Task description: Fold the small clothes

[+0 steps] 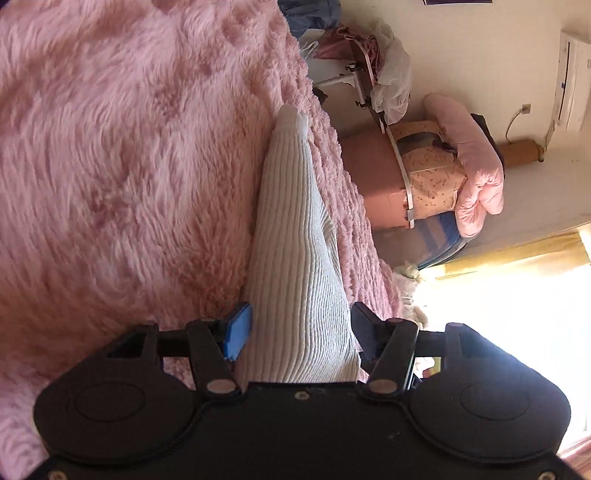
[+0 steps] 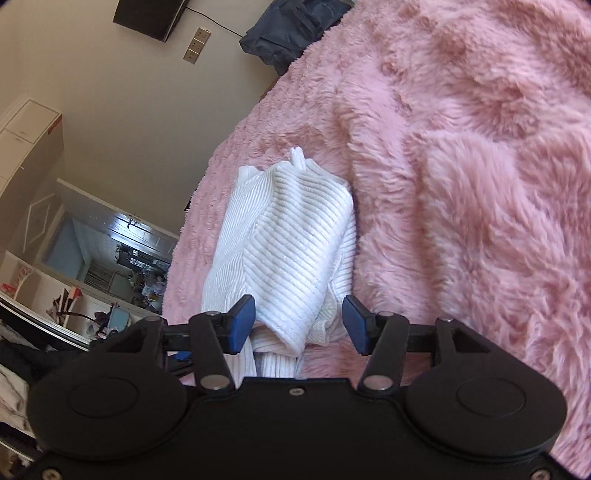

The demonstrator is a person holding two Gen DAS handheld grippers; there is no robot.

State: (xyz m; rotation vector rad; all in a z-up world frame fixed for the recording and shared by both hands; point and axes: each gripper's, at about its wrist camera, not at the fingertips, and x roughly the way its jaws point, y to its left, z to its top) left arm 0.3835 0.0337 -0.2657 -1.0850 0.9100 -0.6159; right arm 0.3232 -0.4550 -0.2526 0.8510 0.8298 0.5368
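Observation:
A white ribbed garment (image 2: pixel 291 236) lies folded in a narrow bundle on the fluffy pink blanket (image 2: pixel 461 166). My right gripper (image 2: pixel 299 325) stands open over the bundle's near end. Its blue pads (image 2: pixel 242 325) sit apart on either side, and the right one is clear of the cloth. In the left wrist view the same garment (image 1: pixel 291 240) runs as a long strip away from my left gripper (image 1: pixel 301 328). That gripper's jaws stand wide with the cloth filling the gap between them, not visibly pinched. The view is rolled, so the blanket (image 1: pixel 129 166) fills the left side.
Beyond the bed edge, stacked bedding with a pink quilt (image 1: pixel 476 173) stands by the wall. A bright window (image 1: pixel 517 314) is near it. A dark blue bag (image 2: pixel 295 29) lies at the blanket's far end. An open doorway (image 2: pixel 110 258) shows on the left.

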